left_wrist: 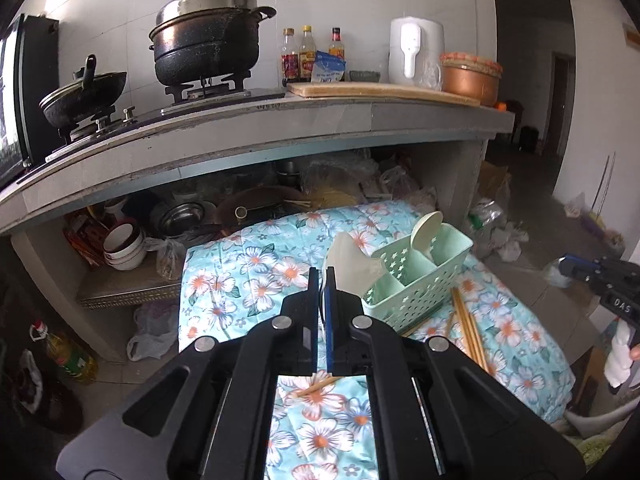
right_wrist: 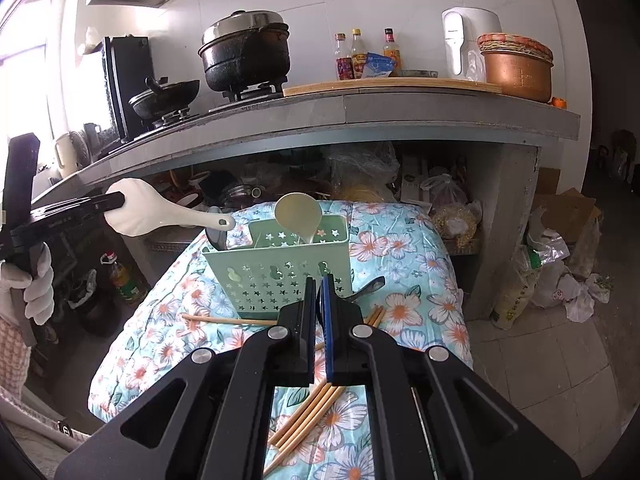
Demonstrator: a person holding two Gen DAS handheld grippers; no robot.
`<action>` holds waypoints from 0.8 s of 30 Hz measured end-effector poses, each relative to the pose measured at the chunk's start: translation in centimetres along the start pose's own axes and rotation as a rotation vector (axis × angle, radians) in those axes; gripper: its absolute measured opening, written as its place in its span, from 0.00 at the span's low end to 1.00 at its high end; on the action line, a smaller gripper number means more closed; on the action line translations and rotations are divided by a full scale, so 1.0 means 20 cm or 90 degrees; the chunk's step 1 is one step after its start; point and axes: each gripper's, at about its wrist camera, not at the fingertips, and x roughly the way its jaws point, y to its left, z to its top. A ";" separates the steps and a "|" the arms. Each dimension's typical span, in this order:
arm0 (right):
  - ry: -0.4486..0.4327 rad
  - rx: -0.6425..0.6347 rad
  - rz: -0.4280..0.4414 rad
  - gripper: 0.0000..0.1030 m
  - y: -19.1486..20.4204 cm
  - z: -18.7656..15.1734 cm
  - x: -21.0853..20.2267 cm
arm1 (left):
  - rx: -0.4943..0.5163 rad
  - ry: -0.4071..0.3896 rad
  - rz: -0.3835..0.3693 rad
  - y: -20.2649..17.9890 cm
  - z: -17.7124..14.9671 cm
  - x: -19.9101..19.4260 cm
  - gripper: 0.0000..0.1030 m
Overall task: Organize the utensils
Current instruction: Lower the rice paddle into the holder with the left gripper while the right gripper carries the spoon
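White rice spoon [right_wrist: 160, 214]: clamped by its broad bowl end between the fingers of the left gripper [left_wrist: 322, 276], held in the air ahead of and above the green utensil caddy [right_wrist: 276, 268], slim handle pointing away from the fingertips toward the caddy's left compartment.
- Handling: judged to be light, rigid plastic with a smooth, slippery face. Expect it to pivot in a flat-pad grip; keep clamping force steady, and tilt handle-down before release.
- Preferred hold: across the neck or the flat of the bowl, not the rounded rim.

Second cream spoon [right_wrist: 298, 212]: already upright in the caddy's rear compartment, beyond the fingertips of the right gripper [right_wrist: 319, 284].

Black utensil [right_wrist: 370, 285]: projects to the right of the right fingertips, just in front of the caddy. Right fingers nearly together, apparently clamped on its dark end; contact partly hidden by the pads, so treat as probable.
- Handling: likely stiff and light; take at the handle's middle.

Chopsticks [right_wrist: 304, 412]: loose on the floral quilt [right_wrist: 420, 248], below and behind the right fingers, one more lying across the caddy's front.
- Handling: thin, rigid, prone to rolling. Pinch near mid-length, several together where possible.

Caddy: light, perforated, likely to slide or tip if bumped. Lower items vertically.
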 end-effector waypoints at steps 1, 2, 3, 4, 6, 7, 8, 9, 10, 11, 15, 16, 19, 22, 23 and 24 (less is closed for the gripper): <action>0.000 0.001 0.002 0.03 -0.01 0.00 0.01 | 0.008 0.017 0.007 -0.01 0.02 0.04 0.02; 0.000 0.001 0.003 0.03 -0.01 0.00 0.01 | 0.016 0.036 0.012 -0.01 0.03 0.08 0.02; 0.000 0.001 0.004 0.03 -0.01 0.01 0.02 | 0.020 0.051 0.013 -0.01 0.04 0.11 0.02; 0.000 0.001 0.004 0.03 -0.02 0.01 0.02 | 0.026 0.064 0.013 -0.02 0.06 0.14 0.02; 0.003 0.003 0.006 0.03 -0.03 0.01 0.03 | 0.041 0.092 0.028 -0.04 0.08 0.22 0.02; 0.003 0.004 0.007 0.03 -0.03 0.01 0.04 | 0.046 0.101 0.031 -0.05 0.08 0.25 0.02; 0.003 0.005 0.007 0.03 -0.04 0.00 0.04 | 0.050 0.113 0.032 -0.06 0.09 0.28 0.02; 0.003 0.006 0.006 0.03 -0.04 0.01 0.04 | 0.052 0.126 0.032 -0.06 0.10 0.31 0.02; 0.004 0.007 0.005 0.03 -0.04 0.01 0.04 | 0.053 0.133 0.028 -0.07 0.10 0.34 0.02; 0.004 0.008 0.005 0.03 -0.05 0.01 0.05 | 0.052 0.137 0.023 -0.07 0.11 0.36 0.03; 0.005 0.009 0.000 0.03 -0.06 0.02 0.06 | 0.030 0.125 -0.017 -0.08 0.15 0.41 0.04; 0.006 0.008 -0.001 0.03 -0.06 0.02 0.07 | 0.019 0.116 -0.032 -0.08 0.15 0.42 0.09; 0.007 0.006 -0.004 0.03 -0.06 0.04 0.08 | -0.022 0.074 -0.061 -0.06 0.18 0.43 0.35; 0.004 -0.001 -0.007 0.03 -0.06 0.07 0.08 | -0.075 0.028 -0.095 -0.01 0.20 0.43 0.41; 0.001 -0.004 -0.008 0.03 -0.06 0.09 0.08 | -0.089 0.014 -0.100 0.00 0.20 0.42 0.43; -0.003 -0.007 -0.007 0.03 -0.06 0.11 0.08 | -0.102 -0.001 -0.106 0.01 0.20 0.42 0.46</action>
